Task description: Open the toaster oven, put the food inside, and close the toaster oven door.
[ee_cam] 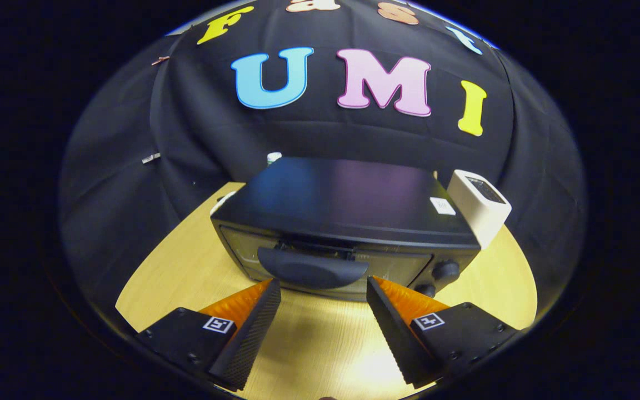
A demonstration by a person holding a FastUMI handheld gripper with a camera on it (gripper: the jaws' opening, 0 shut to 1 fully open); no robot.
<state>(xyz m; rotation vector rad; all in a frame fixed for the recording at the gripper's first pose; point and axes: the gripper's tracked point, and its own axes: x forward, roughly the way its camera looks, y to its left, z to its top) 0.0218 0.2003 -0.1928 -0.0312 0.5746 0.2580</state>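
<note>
Light wooden table [186, 278], white slotted box [478, 208] standing at its far right

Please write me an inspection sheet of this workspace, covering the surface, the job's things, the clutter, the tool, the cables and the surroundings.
Surface: light wooden table, bare between the fingers.
Job's things: black toaster oven sits on the table, door shut, its dark handle just ahead of the fingers; two knobs beside the door. Food: nothing seen.
Clutter: white box-shaped appliance against the oven's far corner by the knobs; a small white object peeks up behind the oven, too hidden to identify.
Tool: open, fingers spread apart, holding nothing, short of the handle.
Cables: a white strip beside the oven's other side, possibly a cord; cannot tell.
Surroundings: black cloth wall behind the table.
</note>
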